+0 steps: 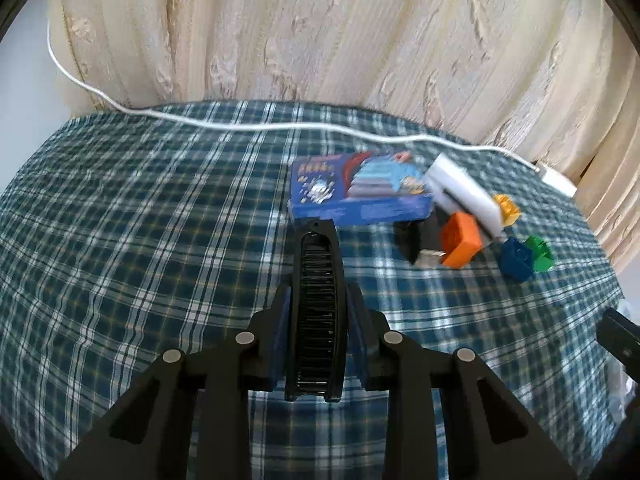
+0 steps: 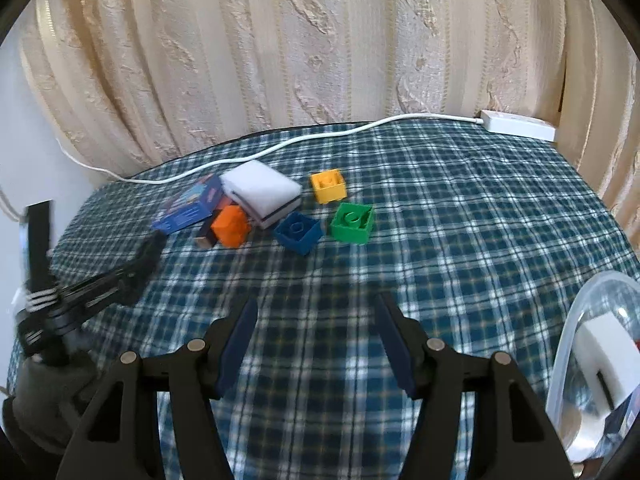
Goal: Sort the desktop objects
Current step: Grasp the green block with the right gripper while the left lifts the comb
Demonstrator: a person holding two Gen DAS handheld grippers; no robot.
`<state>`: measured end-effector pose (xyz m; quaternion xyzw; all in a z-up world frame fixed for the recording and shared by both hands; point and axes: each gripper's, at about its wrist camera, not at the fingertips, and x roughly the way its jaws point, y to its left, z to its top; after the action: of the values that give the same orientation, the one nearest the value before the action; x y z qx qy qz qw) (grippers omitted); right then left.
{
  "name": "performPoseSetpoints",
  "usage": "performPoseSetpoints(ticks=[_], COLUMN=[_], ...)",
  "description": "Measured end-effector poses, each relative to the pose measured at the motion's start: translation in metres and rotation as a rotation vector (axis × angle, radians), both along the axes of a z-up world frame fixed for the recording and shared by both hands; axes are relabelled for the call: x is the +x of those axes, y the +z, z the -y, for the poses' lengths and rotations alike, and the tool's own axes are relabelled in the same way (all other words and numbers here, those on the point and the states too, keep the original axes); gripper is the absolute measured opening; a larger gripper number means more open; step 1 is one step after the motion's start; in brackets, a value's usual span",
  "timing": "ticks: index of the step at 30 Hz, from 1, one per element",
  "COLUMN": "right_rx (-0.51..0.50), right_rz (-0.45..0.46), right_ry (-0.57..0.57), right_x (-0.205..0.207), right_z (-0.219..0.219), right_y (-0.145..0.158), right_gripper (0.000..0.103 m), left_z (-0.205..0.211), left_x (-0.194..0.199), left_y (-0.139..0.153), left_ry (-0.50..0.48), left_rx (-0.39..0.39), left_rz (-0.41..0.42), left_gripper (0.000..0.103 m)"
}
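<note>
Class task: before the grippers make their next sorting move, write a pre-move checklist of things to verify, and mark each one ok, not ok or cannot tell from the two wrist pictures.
1. Left gripper firmly clamps the black comb: ok.
2. Right gripper open and empty: ok.
3. Blue block and green block apart, graspable: ok.
4. Orange block free of neighbours: not ok, pressed against the white sponge.
5. Room left in the clear container: cannot tell.

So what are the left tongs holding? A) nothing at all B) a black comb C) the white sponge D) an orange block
B: the left tongs are shut on a black comb with fine teeth, while the orange block and white sponge lie on the cloth.
</note>
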<state>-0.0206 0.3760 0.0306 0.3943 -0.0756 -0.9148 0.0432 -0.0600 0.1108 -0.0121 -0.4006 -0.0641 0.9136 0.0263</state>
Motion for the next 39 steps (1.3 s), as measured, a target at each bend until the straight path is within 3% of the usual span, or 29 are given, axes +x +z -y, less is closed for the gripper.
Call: performPoseSetpoints(ticks=[9, 22, 26, 29, 39], right_rx=[0.045, 0.132, 0.144, 0.170, 0.176], right_rz=[0.045, 0.075, 0.084, 0.099, 0.080], right_ry=[-0.049, -0.074, -0.078, -0.091, -0.097], right_x=[-0.041, -0.095, -0.108, -0.112, -0.085], right_z=[-0.010, 0.001, 0.003, 0.003, 0.005], right_y=[-0.018, -0.034, -0.040, -0.044, -0.041], right_gripper=[0.063, 0.059, 0.047, 0.039, 0.038], left_z=[-0.007, -0.032, -0.032, -0.033, -0.039], left_x=[0.017, 0.018, 0.017, 0.017, 0.022], left_y=[0.020, 0.018, 0.017, 0.018, 0.023], left_ry=[-0.030, -0.087, -0.086, -0.093, -0.126], left_rx=[0.035, 0.010, 0.013, 0.019, 0.039], left_rz=[-0.050, -0.050, -0.043, -0.044, -0.057], left_gripper=[0.029, 0.029, 0.029, 0.029, 0.029])
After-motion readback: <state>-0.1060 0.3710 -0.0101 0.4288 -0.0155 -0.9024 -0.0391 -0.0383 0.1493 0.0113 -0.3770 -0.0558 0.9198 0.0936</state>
